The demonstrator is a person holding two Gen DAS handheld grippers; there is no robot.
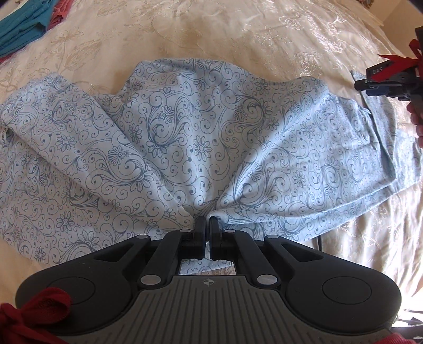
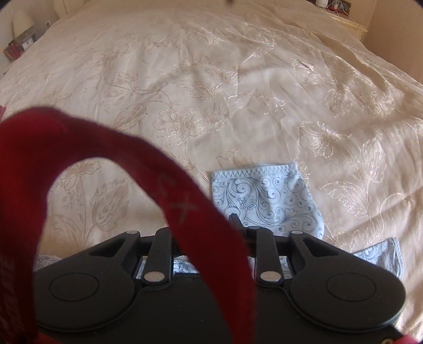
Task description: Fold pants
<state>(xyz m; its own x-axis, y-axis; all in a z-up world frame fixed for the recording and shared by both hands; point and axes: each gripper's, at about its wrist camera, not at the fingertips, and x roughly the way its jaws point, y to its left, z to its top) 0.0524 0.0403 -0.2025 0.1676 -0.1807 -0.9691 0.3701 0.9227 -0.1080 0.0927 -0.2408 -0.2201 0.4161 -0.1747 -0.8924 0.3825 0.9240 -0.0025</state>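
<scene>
We judge the fold to be somewhere in its middle: the pale blue cotton pants printed with dark blue scrolls and daisies [image 1: 185, 137] lie across the cream embroidered bedspread [image 1: 211, 34], already doubled so the two legs stack, yet the cloth is bunched into a fan of creases instead of a flat rectangle. Our left gripper [image 1: 207, 225] has its black fingers pressed together, pinching a gathered point of the pants at the near edge, and every crease radiates from that pinch. To the left the fabric runs off in a long rumpled lobe; to the right it ends in a flatter stretch with a hemmed edge showing a plainer grey-blue inner face. Our right gripper [image 1: 380, 84] shows at the far right of the left wrist view, above that right end and apart from the cloth. In its own view a red ribbon [image 2: 169, 185] hides most of the fingers, so we cannot tell how they stand, nor whether anything lies between them; the zigzag-stitched hem of one leg [image 2: 261, 195] lies just beyond them, with a second hem corner to its right. What remains, in our judgement, is smoothing the bunching and at least one more fold. A folded teal garment [image 1: 21, 23] rests at the far left.
</scene>
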